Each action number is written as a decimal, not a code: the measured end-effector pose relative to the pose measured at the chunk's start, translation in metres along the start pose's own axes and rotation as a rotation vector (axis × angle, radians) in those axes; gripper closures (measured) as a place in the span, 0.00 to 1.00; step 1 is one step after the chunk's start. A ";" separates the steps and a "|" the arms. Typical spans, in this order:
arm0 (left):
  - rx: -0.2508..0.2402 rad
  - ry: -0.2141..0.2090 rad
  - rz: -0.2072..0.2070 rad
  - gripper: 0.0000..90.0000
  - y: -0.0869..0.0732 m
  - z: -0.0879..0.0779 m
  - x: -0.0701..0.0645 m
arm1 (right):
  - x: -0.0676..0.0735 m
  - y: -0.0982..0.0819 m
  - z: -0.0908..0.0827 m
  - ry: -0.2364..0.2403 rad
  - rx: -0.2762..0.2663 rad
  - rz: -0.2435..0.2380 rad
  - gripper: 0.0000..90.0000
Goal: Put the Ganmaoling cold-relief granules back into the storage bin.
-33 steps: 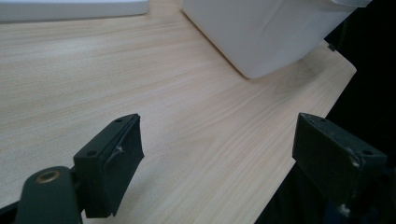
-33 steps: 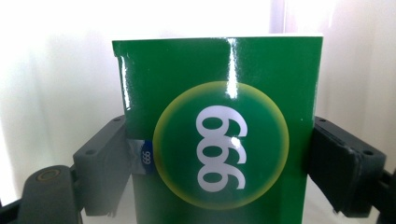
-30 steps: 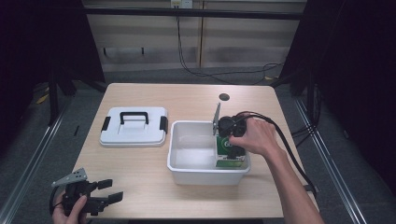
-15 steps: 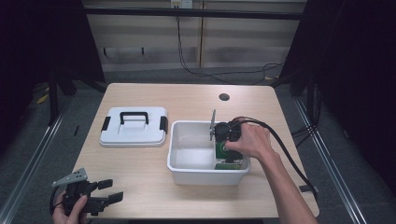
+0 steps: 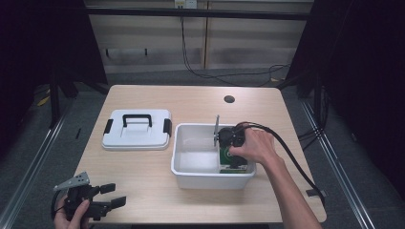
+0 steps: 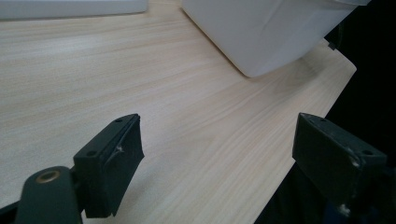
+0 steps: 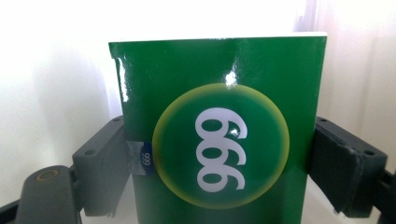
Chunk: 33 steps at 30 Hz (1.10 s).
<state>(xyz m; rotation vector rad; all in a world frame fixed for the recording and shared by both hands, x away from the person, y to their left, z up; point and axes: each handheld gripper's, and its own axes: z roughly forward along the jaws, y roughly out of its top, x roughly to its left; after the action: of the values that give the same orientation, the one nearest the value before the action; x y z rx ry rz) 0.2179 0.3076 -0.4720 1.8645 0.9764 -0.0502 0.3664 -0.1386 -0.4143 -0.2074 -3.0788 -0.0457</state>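
Observation:
A green box (image 5: pixel 232 163) with a yellow circle and white digits (image 7: pixel 219 140) stands inside the white bin (image 5: pixel 191 128), against its right wall. My right gripper (image 5: pixel 231 153) reaches down into the bin, its jaws pressed on both sides of the box (image 7: pixel 219 156). A hand covers most of that gripper in the high view. My left gripper (image 5: pixel 113 194) rests at the table's front left edge, held by the other hand, open with nothing between its jaws (image 6: pixel 219 149). In the left gripper view the bin's outer wall (image 6: pixel 266 32) lies ahead.
A white lid with a black handle (image 5: pixel 137 130) lies flat left of the bin. A dark round hole (image 5: pixel 229 99) sits in the tabletop behind the bin. The right gripper's cable (image 5: pixel 291 160) trails off the right edge. Dark floor surrounds the table.
My right gripper has sunk lower into the bin and a little toward the front, carrying the green box down with it. The left gripper has stayed where it was.

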 end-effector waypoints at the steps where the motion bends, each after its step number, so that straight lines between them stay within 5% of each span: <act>1: 0.003 -0.002 0.002 0.18 0.000 0.000 0.000 | 0.000 0.000 0.000 0.000 -0.002 -0.004 0.16; 20: -0.002 0.002 0.000 0.18 0.000 0.000 0.000 | 0.002 0.001 0.001 -0.030 0.025 0.012 0.12; 33: -0.003 -0.001 -0.005 0.18 0.000 0.000 0.000 | 0.004 -0.009 -0.013 -0.044 -0.053 0.022 0.10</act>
<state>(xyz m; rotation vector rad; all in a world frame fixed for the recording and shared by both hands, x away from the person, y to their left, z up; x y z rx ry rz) 0.2176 0.3080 -0.4719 1.8586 0.9799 -0.0529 0.3617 -0.1471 -0.4015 -0.2476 -3.1208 -0.1230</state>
